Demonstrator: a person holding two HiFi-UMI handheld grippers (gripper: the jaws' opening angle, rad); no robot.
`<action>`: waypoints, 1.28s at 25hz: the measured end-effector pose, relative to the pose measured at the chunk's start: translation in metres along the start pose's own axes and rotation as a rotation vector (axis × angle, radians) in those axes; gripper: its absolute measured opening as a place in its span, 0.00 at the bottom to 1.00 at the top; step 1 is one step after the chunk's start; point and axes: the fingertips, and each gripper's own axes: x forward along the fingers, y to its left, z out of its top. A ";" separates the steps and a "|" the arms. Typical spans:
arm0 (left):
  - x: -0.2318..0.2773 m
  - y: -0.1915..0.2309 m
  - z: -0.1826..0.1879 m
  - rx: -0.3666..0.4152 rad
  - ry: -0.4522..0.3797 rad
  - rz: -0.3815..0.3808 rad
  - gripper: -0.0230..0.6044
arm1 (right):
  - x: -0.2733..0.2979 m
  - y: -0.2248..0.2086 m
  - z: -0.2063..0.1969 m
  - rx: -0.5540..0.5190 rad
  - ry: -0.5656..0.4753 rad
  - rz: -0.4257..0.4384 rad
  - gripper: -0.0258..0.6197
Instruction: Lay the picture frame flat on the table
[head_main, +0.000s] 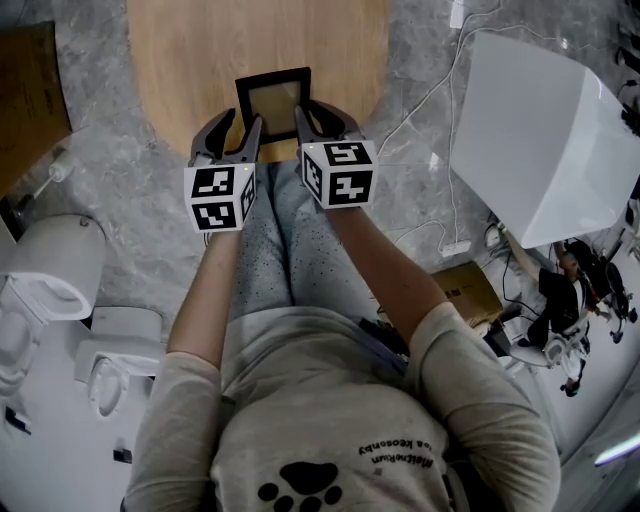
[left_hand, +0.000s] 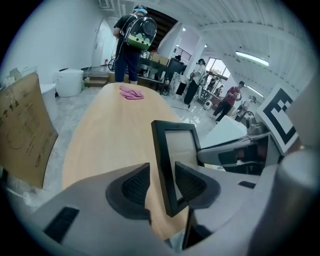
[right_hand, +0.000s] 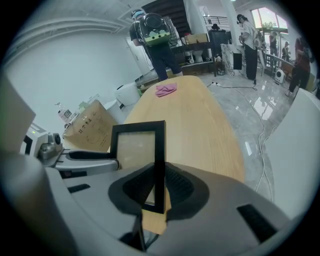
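Note:
A small black picture frame (head_main: 272, 98) stands upright near the front edge of the oval wooden table (head_main: 200, 60). My left gripper (head_main: 238, 125) reaches to its left side. In the left gripper view the frame's left edge (left_hand: 172, 160) sits between the jaws of the left gripper (left_hand: 162, 182); a gap shows between the left pad and the frame. My right gripper (head_main: 318, 115) is at the frame's right side. In the right gripper view the right gripper (right_hand: 159, 187) has both pads pressed on the edge of the frame (right_hand: 137, 150).
A pink cloth (left_hand: 131, 93) lies at the table's far end. A cardboard box (right_hand: 90, 127) stands on the floor to the table's left, a large white box (head_main: 540, 140) and cables (head_main: 440, 100) to its right. A person with a backpack (left_hand: 132, 40) stands beyond the table.

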 end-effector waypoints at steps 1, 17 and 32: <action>0.001 0.001 -0.002 -0.002 0.008 0.004 0.28 | 0.001 0.000 -0.001 0.003 0.002 0.000 0.14; 0.028 0.010 -0.018 -0.015 0.116 0.024 0.18 | 0.022 -0.007 -0.014 0.047 0.070 -0.021 0.14; 0.044 0.022 -0.025 -0.033 0.169 0.020 0.18 | 0.043 -0.010 -0.016 0.032 0.119 -0.026 0.14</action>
